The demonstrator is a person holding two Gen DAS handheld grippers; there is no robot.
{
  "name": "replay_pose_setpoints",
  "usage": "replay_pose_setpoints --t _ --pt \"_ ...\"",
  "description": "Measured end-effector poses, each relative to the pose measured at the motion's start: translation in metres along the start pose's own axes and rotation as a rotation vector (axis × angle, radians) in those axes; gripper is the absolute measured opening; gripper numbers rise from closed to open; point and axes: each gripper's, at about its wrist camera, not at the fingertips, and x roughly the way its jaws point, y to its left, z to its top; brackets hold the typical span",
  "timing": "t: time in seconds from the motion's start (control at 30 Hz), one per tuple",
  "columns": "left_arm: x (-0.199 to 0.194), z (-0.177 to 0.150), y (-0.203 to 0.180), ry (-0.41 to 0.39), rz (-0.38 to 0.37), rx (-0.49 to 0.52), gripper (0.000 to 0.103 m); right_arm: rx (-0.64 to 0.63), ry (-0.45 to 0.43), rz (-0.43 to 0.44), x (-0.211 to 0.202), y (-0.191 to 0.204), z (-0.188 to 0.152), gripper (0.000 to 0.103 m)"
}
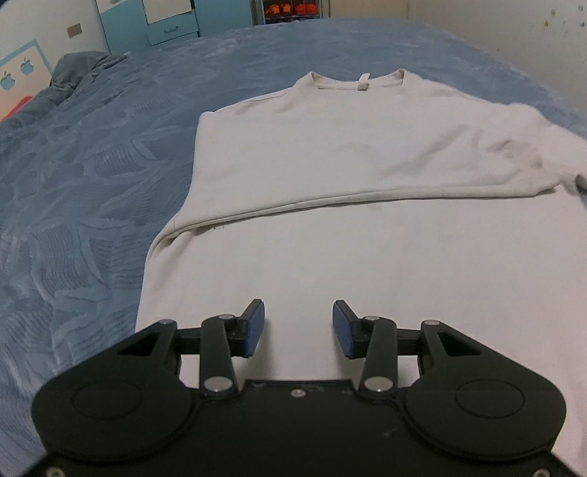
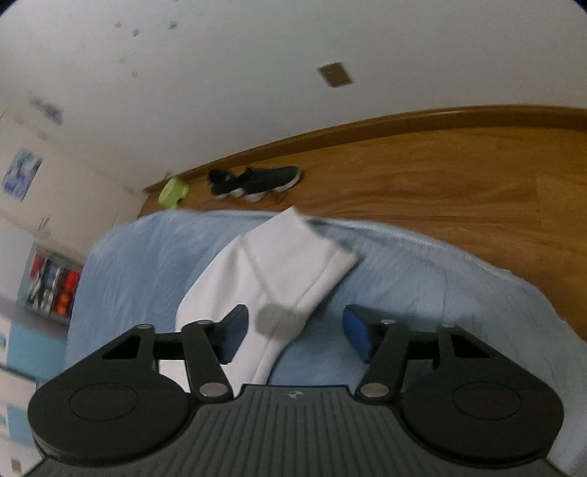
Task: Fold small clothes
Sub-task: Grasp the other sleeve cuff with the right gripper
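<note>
- Left gripper [image 1: 298, 328]: bottom centre of the left wrist view, jaws apart w/ nothing between them; blue pads [image 1: 255, 327] hang over plain white cloth.
- White t-shirt [image 1: 330, 154]: lies flat on the blue bedspread [image 1: 80, 190], filling centre & right of the frame. Collar [image 1: 361, 81] w/ a small tag sits top centre, pointing away from the camera.
- A sleeve is folded across the shirt body; its hem runs as a ridge from mid-left to the right edge of the frame.
- Shirt's left edge runs down diagonally from mid-frame toward the lower left, beside the gripper body.
- Rumpled blue blanket [image 1: 73, 73] upper left; blue cabinet [image 1: 161, 22] along the top edge.
- Right gripper [image 2: 294, 332]: bottom centre of the right wrist view, jaws apart, gripping nothing. This view is tilted & blurred.
- Between & beyond the right fingers: a white sleeve [image 2: 293, 253] of the shirt stretches up to mid-frame on the bedspread [image 2: 422, 279]. Its edge passes just right of the left pad; can't tell whether it touches.
- Wood floor [image 2: 440, 176] fills the upper right; 1 pair of black sneakers [image 2: 256, 181] upper centre near the wall, a lime-green object [image 2: 172, 191] just to their left.
- Shelf w/ red/orange items [image 2: 55, 286] at the left edge.
</note>
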Motion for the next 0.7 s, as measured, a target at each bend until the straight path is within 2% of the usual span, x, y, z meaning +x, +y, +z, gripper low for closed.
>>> replay_pose_setpoints --t 0.03,0.07,0.1,0.23,0.33,0.53,0.63,0.7 --pt "0.0 0.001 -0.002 -0.001 0.004 -0.002 0.043 -0.008 -0.018 -0.005 0.006 0.001 0.0 0.047" --pt "0.0 0.002 -0.002 -0.006 0.007 -0.007 0.043 -0.033 -0.038 -0.015 0.01 0.003 -0.001 0.034" --pt "-0.001 0.003 -0.003 -0.013 0.009 -0.008 0.043 -0.061 -0.057 -0.035 0.013 0.006 -0.004 0.008" --pt "-0.004 0.004 -0.002 -0.025 0.057 0.013 0.043 -0.079 -0.116 -0.028 0.012 0.007 -0.007 0.006" --pt "-0.007 0.007 0.007 -0.028 0.081 -0.014 0.043 -0.108 -0.159 0.012 -0.005 0.016 -0.013 0.006" --pt "-0.022 0.01 0.024 -0.069 0.095 -0.022 0.043 -0.451 -0.234 0.101 -0.055 0.084 -0.067 0.006" --pt "-0.033 0.011 0.035 -0.092 0.149 -0.021 0.043 -0.565 -0.157 0.188 -0.065 0.122 -0.107 0.006" --pt "-0.037 0.013 0.049 -0.105 0.114 -0.061 0.043 -0.606 -0.099 0.231 -0.065 0.143 -0.133 0.006"
